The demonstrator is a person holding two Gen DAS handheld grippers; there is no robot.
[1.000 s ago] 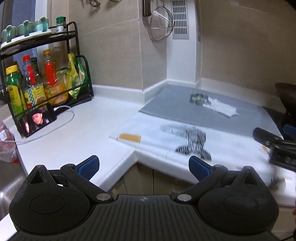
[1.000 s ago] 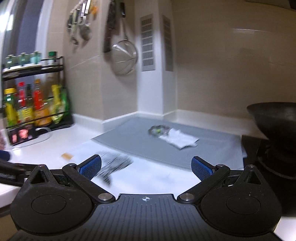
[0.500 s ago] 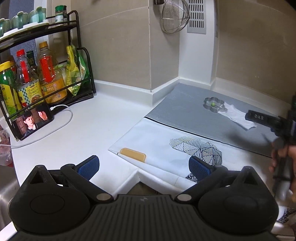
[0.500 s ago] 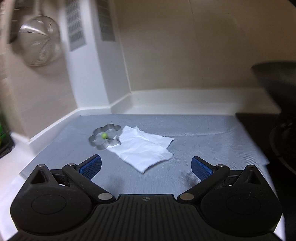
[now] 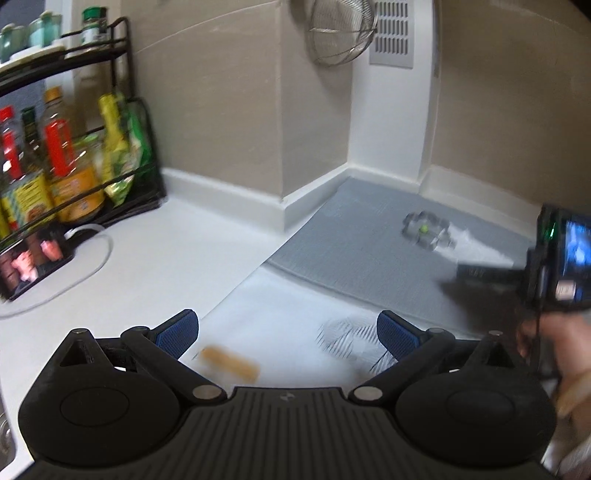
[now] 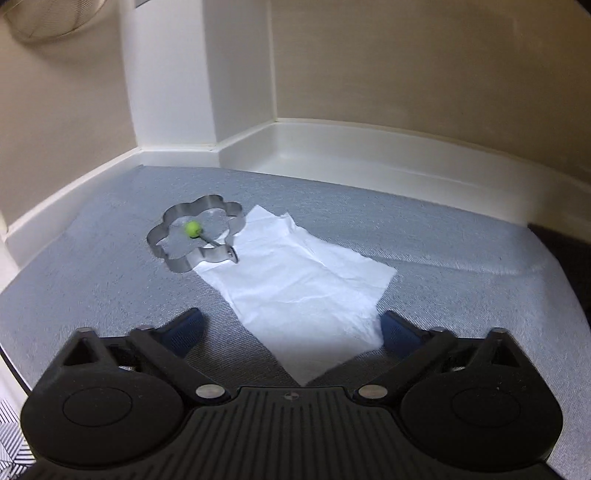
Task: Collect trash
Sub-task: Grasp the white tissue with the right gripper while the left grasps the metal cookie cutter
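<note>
A flat white paper napkin [image 6: 299, 284] lies on the grey mat [image 6: 461, 295], one corner under a flower-shaped metal ring [image 6: 195, 232] with a green knob. My right gripper [image 6: 290, 332] is open and empty, low over the near end of the napkin, one finger on each side of it. My left gripper [image 5: 286, 332] is open and empty above a white bag [image 5: 273, 314] with a tan label [image 5: 229, 363] and a striped print. The napkin [image 5: 476, 247] and ring [image 5: 424, 230] also show far right in the left wrist view, beside the right gripper's body [image 5: 554, 266].
A black rack [image 5: 74, 155] of bottles and packets stands at the back left, with a phone [image 5: 33, 258] and white cable [image 5: 85, 262] in front. A strainer [image 5: 340, 33] hangs on the wall. The dark stove edge [image 6: 565, 251] borders the mat on the right.
My right gripper has moved forward and down to the napkin, which now lies between its fingers. My left gripper has moved forward over the white bag.
</note>
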